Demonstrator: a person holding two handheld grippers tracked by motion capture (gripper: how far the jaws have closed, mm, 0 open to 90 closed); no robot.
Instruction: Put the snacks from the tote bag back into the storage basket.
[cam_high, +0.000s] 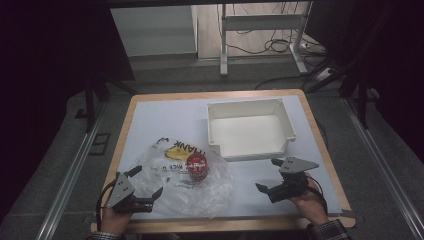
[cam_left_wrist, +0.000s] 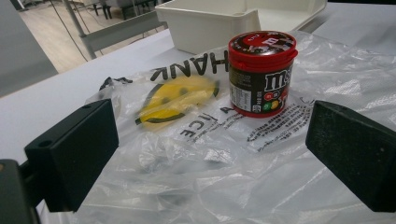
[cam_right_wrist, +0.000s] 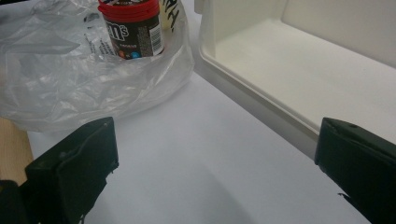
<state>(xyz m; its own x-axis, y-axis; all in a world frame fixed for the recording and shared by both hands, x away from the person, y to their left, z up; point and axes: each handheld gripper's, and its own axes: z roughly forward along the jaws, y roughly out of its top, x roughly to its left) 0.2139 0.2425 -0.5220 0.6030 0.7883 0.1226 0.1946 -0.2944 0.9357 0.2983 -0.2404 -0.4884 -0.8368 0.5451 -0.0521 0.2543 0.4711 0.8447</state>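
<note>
A clear plastic bag (cam_high: 185, 182) printed with a yellow smiley face (cam_left_wrist: 175, 98) lies flat on the white table top. A red-lidded M&M's candy jar (cam_high: 197, 167) stands upright on the bag (cam_left_wrist: 224, 154); the jar (cam_left_wrist: 261, 72) is also seen from the side (cam_right_wrist: 133, 28). My left gripper (cam_high: 146, 182) is open at the bag's left edge, jaws spread wide over the plastic (cam_left_wrist: 205, 158). My right gripper (cam_high: 269, 175) is open over bare table, right of the bag (cam_right_wrist: 93, 70) and just in front of the white bin (cam_high: 250, 129).
The white bin (cam_right_wrist: 299, 70) has nothing in it and sits at the back right of the table (cam_high: 150, 120). Wooden edging (cam_high: 320, 135) frames the table top. Beyond the table stand a metal frame (cam_high: 260, 30) and floor cables.
</note>
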